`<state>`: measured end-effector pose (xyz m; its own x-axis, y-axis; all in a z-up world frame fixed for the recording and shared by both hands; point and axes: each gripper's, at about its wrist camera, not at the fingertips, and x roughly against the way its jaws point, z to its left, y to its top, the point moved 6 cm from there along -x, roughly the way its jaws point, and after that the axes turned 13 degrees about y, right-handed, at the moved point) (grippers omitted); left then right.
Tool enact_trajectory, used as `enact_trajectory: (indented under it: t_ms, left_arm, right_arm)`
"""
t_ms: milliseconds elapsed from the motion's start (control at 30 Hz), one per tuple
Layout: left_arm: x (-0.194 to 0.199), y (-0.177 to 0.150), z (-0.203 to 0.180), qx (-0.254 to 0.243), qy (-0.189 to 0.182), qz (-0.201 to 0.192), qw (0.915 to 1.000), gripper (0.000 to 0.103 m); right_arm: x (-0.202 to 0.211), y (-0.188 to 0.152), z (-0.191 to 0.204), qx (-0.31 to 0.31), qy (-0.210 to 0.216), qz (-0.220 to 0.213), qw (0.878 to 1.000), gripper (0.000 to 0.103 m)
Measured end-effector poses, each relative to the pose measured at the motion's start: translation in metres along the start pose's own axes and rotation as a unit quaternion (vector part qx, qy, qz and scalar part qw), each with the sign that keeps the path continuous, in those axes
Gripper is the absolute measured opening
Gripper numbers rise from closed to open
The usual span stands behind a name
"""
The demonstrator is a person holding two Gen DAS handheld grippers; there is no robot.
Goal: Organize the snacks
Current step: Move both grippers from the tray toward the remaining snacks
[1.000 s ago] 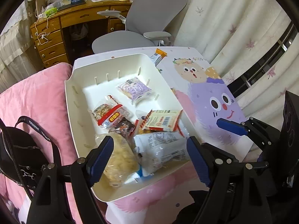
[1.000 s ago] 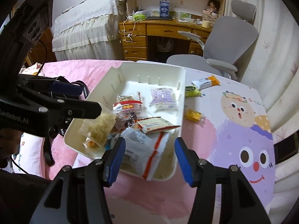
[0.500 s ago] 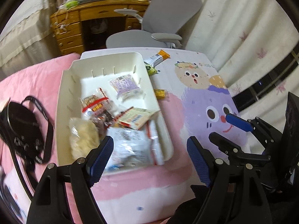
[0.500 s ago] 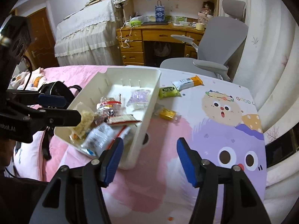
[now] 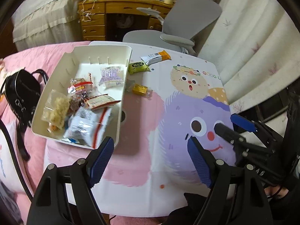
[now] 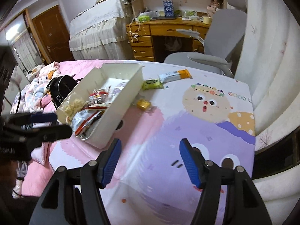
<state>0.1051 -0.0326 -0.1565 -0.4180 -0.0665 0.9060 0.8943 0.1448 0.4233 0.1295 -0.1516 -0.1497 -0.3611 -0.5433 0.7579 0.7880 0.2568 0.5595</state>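
A white bin [image 5: 105, 51] [image 6: 131, 90] on the cartoon-print table holds several snack packets. Three snacks lie on the table beside it: a green packet [image 5: 137, 67] [image 6: 151, 84], a small yellow packet [image 5: 140, 89] [image 6: 143, 104] and a white-and-orange bar [image 5: 156, 57] [image 6: 175, 75]. My left gripper [image 5: 151, 156] is open and empty above the table's near side. My right gripper [image 6: 150, 158] is open and empty, over the purple print, right of the bin. Each gripper shows at the edge of the other's view.
A black bag [image 5: 20, 91] [image 6: 60, 90] lies on the pink bedding left of the bin. A grey office chair [image 5: 180, 26] [image 6: 215, 48] and a wooden desk [image 5: 105, 15] stand behind the table. Curtains hang at the right.
Both grippers have pulled back and risen away from the bin, and swung right over the table. Both stay open and empty. The snacks have not moved.
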Motion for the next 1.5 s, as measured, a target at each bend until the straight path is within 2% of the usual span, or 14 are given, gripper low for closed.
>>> enact_trajectory:
  t_ms: [100,333,433,633,733,833,1067,1333,1500]
  left_arm:
    - [-0.006,0.006,-0.014,0.025,0.004,0.007,0.9997,0.080]
    - [-0.036,0.034,-0.037,0.078,0.042,0.027,0.9957,0.080]
    - [-0.054,0.048,-0.042,0.106,0.061,0.038,0.9918,0.080]
    - [-0.095,0.069,-0.044,0.173,0.075,0.058,0.9803,0.080]
    - [-0.112,0.077,-0.044,0.200,0.085,0.049,0.9748,0.079]
    - [-0.130,0.085,-0.044,0.228,0.073,0.033,0.9704,0.079]
    - [-0.171,0.096,-0.035,0.278,0.083,-0.001,0.9571,0.079]
    - [-0.210,0.094,-0.024,0.315,0.112,-0.001,0.9424,0.079]
    - [-0.231,0.095,-0.018,0.317,0.127,0.012,0.9397,0.077]
  right_arm:
    - [0.006,0.009,-0.023,-0.029,0.012,0.000,1.000,0.064]
    - [-0.002,0.041,-0.073,-0.082,0.009,0.015,0.997,0.064]
    - [-0.010,0.055,-0.089,-0.097,0.006,0.023,0.995,0.064]
    - [-0.038,0.089,-0.119,-0.125,0.009,0.034,0.992,0.064]
    - [-0.059,0.107,-0.133,-0.136,0.014,0.039,0.990,0.064]
    - [-0.084,0.125,-0.144,-0.136,0.014,0.046,0.990,0.064]
    - [-0.147,0.159,-0.163,-0.131,0.024,0.066,0.989,0.064]
    - [-0.217,0.181,-0.166,-0.123,0.037,0.095,0.987,0.064]
    - [-0.253,0.186,-0.165,-0.120,0.043,0.113,0.985,0.064]
